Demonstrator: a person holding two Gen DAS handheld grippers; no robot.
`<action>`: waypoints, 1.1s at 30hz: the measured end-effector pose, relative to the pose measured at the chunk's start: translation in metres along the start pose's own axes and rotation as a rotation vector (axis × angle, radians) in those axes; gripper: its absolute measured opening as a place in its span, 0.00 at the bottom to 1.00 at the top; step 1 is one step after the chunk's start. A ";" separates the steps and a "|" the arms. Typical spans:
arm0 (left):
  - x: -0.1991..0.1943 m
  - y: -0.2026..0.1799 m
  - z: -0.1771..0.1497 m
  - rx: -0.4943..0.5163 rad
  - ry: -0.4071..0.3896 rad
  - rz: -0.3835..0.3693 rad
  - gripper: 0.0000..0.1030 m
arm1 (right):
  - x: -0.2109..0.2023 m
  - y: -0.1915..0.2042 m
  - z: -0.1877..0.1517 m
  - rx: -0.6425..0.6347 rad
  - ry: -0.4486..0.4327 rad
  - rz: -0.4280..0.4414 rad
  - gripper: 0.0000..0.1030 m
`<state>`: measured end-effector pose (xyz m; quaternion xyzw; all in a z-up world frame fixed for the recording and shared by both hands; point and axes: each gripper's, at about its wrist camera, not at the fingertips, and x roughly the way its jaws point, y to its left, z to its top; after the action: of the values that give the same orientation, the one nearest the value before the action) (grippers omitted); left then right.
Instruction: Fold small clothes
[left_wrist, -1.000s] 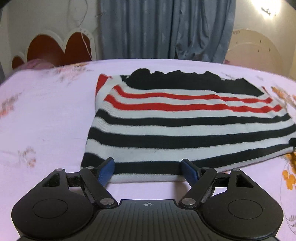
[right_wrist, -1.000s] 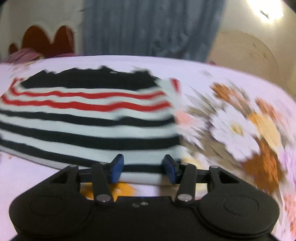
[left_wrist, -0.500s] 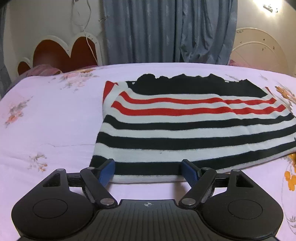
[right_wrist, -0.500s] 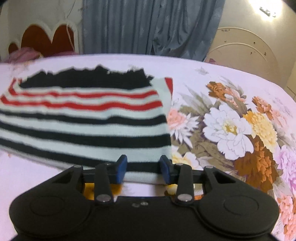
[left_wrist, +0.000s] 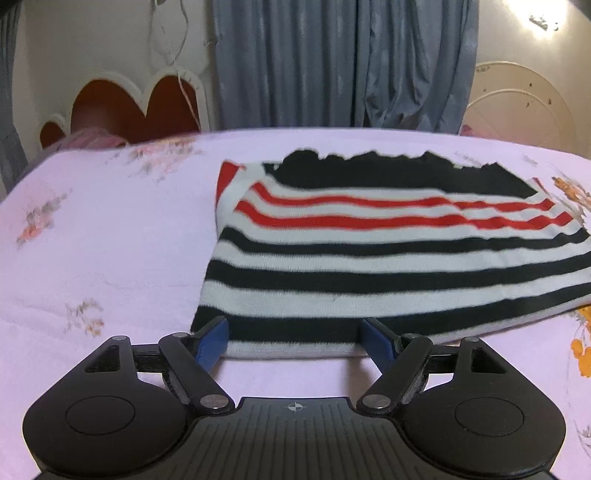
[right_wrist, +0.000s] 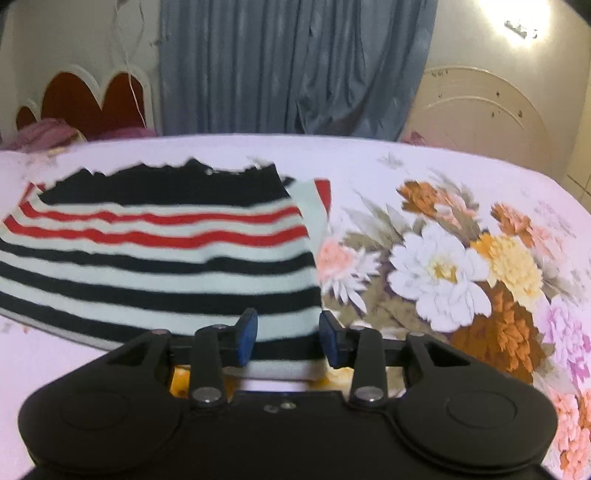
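A folded striped sweater, black, white and red, lies flat on the pink bedsheet. My left gripper is open, its blue fingertips at the sweater's near left hem. In the right wrist view the sweater fills the left half. My right gripper is open, its blue pads at the near right corner of the hem. Neither gripper holds the cloth.
The sheet has a large flower print to the right of the sweater. A red and white headboard and pink pillow stand at the back left. Grey curtains hang behind the bed.
Both grippers have tilted up and drawn back a little, so more of the room shows. The sweater has not moved. Both grippers stay open.
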<state>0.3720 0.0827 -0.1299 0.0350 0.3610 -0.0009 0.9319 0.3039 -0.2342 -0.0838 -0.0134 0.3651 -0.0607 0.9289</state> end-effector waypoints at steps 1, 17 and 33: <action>0.002 0.001 -0.001 -0.012 0.009 -0.007 0.76 | 0.006 0.001 -0.001 -0.006 0.027 -0.009 0.30; -0.033 0.000 -0.002 -0.005 -0.031 0.009 0.76 | -0.018 -0.007 -0.006 0.008 0.002 0.013 0.37; 0.012 0.078 -0.044 -0.787 -0.065 -0.272 0.67 | -0.005 0.049 0.033 0.020 0.022 0.261 0.02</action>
<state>0.3528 0.1637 -0.1653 -0.3717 0.3056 0.0129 0.8765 0.3277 -0.1851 -0.0598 0.0443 0.3731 0.0571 0.9250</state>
